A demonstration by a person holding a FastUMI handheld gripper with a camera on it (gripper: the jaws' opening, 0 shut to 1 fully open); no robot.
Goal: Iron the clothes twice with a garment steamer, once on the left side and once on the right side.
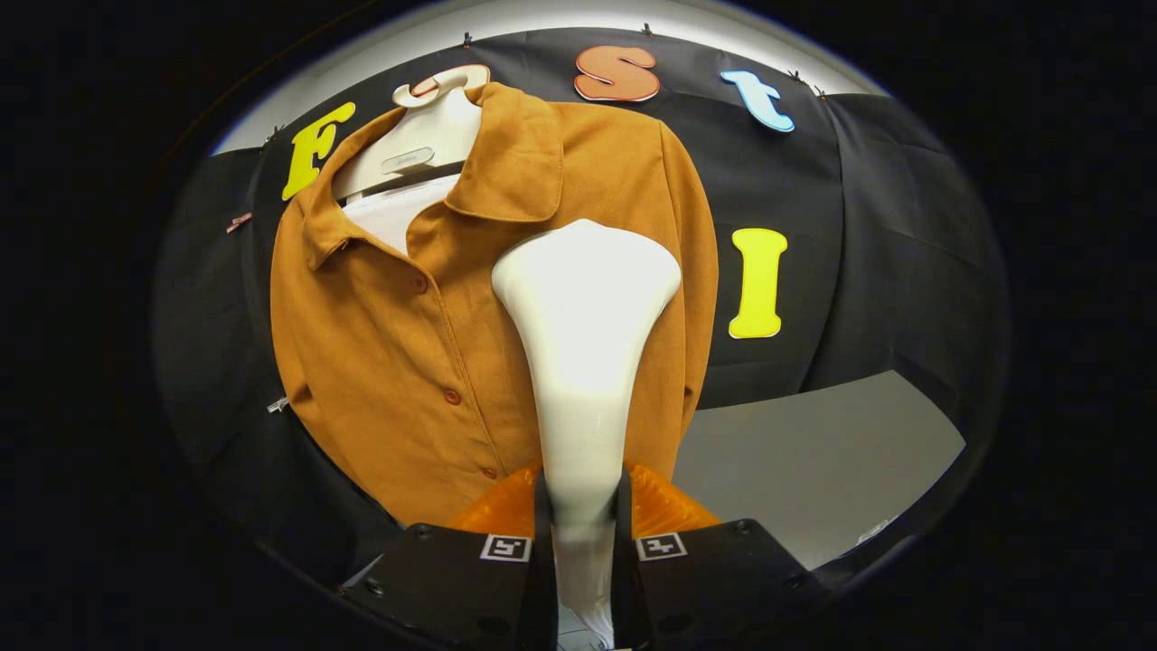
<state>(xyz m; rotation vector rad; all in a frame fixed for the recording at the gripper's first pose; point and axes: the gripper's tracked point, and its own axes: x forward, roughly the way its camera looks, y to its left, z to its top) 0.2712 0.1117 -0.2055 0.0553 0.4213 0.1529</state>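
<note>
Gripper (583,506): fingers clamped on steamer (586,344) handle (long axis upright, head uppermost). Shirt (407,344) on hanger (425,136), directly beyond; head against placket-right panel, near collar; stroke likely downward.

A pale cream plastic hanger (423,136) with a broad moulded neck hooks over the top edge of the black cloth wall (895,253), a small oval plate set in its front. Under it a bit of white inner fabric (398,212) shows. Small metal clips (466,40) pin the cloth along its top, and a pinkish clip (239,221) sits off to one side. Low down, beyond the cloth's hem, lies a flat matte grey surface (813,461). A white band of wall (560,16) runs above the cloth.
</note>
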